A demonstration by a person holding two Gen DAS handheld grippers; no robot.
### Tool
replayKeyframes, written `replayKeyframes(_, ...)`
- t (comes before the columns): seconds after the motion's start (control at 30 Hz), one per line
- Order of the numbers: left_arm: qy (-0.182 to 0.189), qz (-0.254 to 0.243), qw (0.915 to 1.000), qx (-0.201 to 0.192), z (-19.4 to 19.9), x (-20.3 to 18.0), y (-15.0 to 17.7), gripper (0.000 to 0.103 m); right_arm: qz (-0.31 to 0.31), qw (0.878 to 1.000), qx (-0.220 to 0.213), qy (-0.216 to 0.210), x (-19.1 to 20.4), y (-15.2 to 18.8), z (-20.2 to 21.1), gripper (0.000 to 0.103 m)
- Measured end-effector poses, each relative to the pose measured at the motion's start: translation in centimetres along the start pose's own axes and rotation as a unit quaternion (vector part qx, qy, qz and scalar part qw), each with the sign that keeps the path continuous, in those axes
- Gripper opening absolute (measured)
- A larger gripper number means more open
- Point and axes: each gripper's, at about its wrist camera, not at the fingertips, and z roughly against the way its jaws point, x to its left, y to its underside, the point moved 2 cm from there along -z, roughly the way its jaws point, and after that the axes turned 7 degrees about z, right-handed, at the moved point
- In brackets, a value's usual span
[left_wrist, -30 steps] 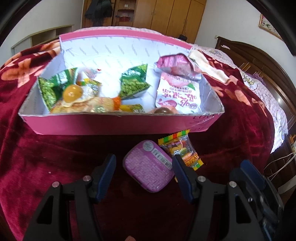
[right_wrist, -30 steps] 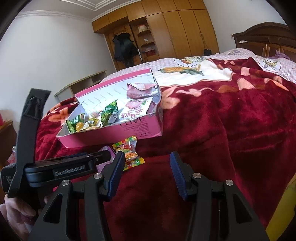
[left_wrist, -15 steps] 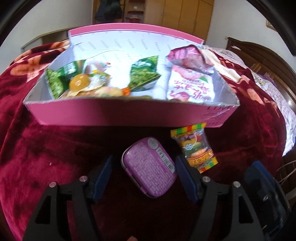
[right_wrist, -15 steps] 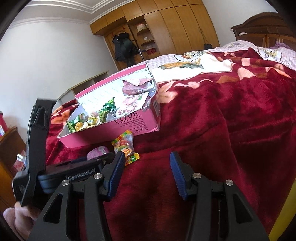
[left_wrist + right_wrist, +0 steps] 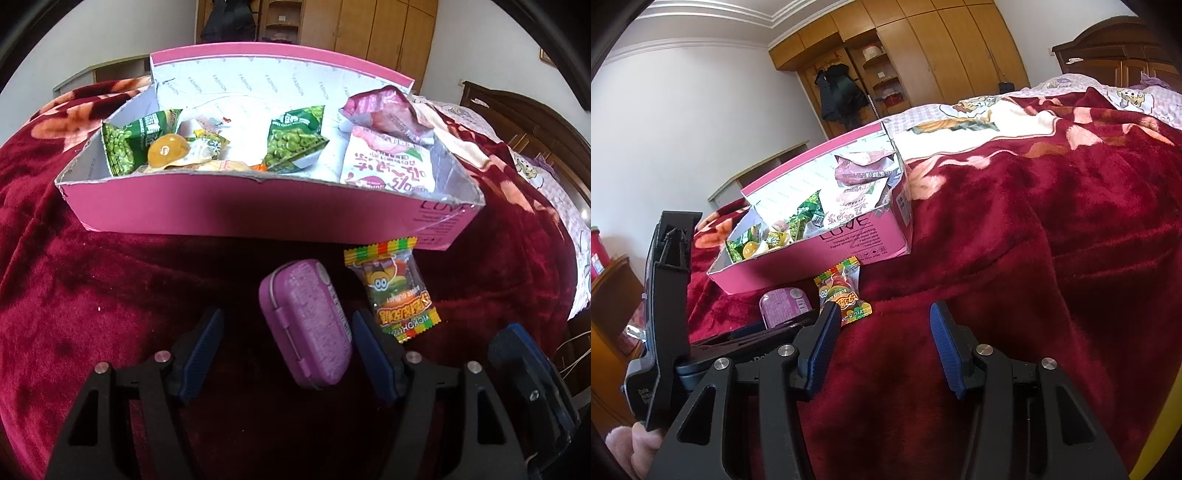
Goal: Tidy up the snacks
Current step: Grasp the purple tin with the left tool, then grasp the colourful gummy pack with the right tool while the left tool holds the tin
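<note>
A plush dark-red blanket (image 5: 110,295) is covering the bed. On it a shallow pink cardboard box (image 5: 221,206) is holding crinkly green and pink snack packets. Just in front, a rounded purple plastic case (image 5: 306,325) is lying tilted between the spread blue ribbed pads of the left hand-held gripper (image 5: 286,350), which is pointing steeply down, unclamped. Beside it lies a glossy striped gummy packet (image 5: 399,291). The right hand-held gripper (image 5: 882,347) is hovering over the blanket, pads apart, empty.

Bed (image 5: 1052,229), covered by dark red plush blanket (image 5: 110,295). Directly on it: pink cardboard box (image 5: 240,210) across upper centre of the left wrist view; purple case (image 5: 306,325) below, tilted; gummy packet (image 5: 399,291) just right of case.
</note>
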Motion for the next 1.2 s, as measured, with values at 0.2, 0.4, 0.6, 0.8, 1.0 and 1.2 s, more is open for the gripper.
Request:
replayKeyframes(0.2, 0.023, -0.003, 0.9997, 0.002, 0.6, 0.5, -0.3, 0.043, -0.006, 1.000, 0.007, -0.003, 0.0, 0.0, -0.4, 0.052)
replayKeyframes(0.4, 0.039, 0.000, 0.9991, 0.018, 1.0, 2.1, -0.5, 0.025, 0.001, 1.000, 0.007, -0.005, 0.6, -0.3, -0.5, 0.052)
replayKeyframes(0.6, 0.043, 0.010, 0.9988, 0.018, 1.4, 4.4, -0.6, 0.024, 0.011, 1.000, 0.017, -0.015, 1.5, -0.3, -1.2, 0.052)
replayKeyframes(0.8, 0.040, 0.013, 0.9990, 0.012, 1.6, 5.9, -0.8, 0.024, 0.035, 0.998, 0.038, -0.019, 3.0, -0.5, -2.8, 0.052)
replayKeyframes(1.0, 0.036, 0.003, 0.9993, 0.007, 1.6, 7.0, -1.0, 0.024, 0.053, 0.997, 0.060, -0.004, 3.9, -0.9, -5.1, 0.052)
replayKeyframes(1.2, 0.032, -0.010, 0.9994, 0.001, 1.5, 6.8, -1.0, 0.024, 0.071, 0.994, 0.076, 0.015, 4.6, -0.8, -6.7, 0.052)
